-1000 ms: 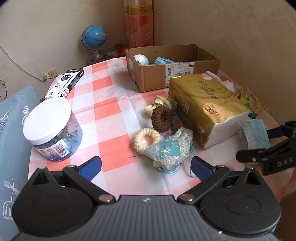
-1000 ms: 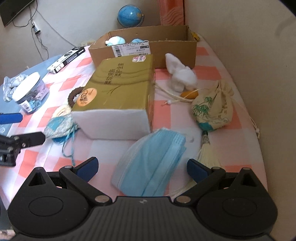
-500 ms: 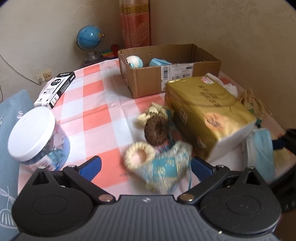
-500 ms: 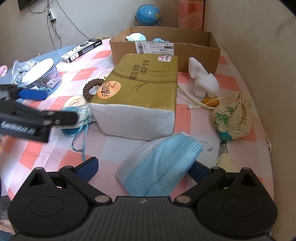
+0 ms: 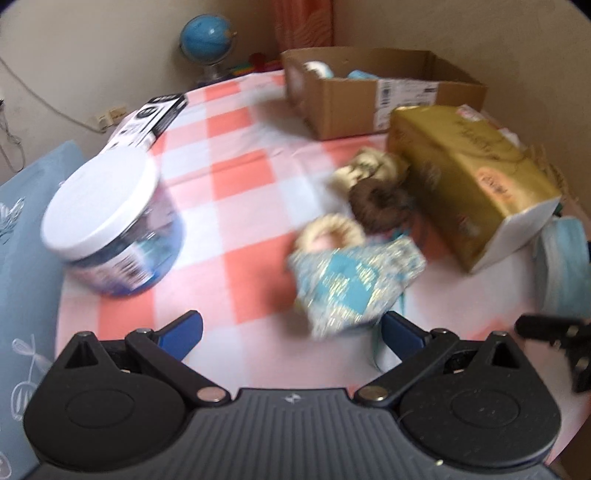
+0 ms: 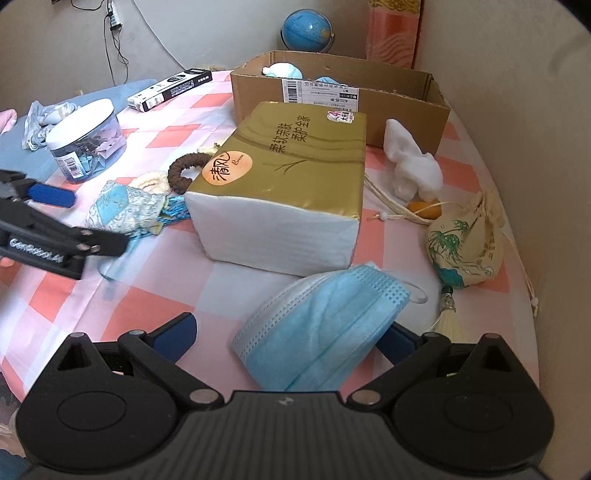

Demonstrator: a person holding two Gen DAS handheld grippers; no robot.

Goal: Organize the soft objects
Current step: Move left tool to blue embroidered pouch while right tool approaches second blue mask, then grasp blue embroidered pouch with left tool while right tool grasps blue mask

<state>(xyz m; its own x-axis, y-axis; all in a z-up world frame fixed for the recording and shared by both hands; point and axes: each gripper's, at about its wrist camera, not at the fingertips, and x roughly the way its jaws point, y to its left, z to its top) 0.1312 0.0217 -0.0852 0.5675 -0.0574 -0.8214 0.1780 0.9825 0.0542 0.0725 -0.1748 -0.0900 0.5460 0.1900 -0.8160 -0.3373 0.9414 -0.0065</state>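
Soft objects mostly remain on the checked desk (image 6: 155,295) below the brown cardboard box (image 6: 388,110) at upper centre, which holds few: the left gripper (image 5: 291,326) nears the teal brocade pouch (image 5: 354,284), the right gripper (image 6: 288,332) the blue pleated face mask (image 6: 321,325), both jaws wide.

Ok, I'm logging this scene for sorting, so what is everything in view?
cardboard box: 1, brown, far end, holding pale items
tissue pack: 1, gold, centre
face mask: 1, blue, between right tongs' fingers
drawstring pouch: 1, cream with green print, right
white soft toy: 1, beside box
blue patterned pouch: 1, before left tongs
scrunchies: 3, brown, cream, pale
jar: 1, clear, white lid, left
black carton: 1, far left
globe: 1, blue, behind
left tongs: open
right tongs: open
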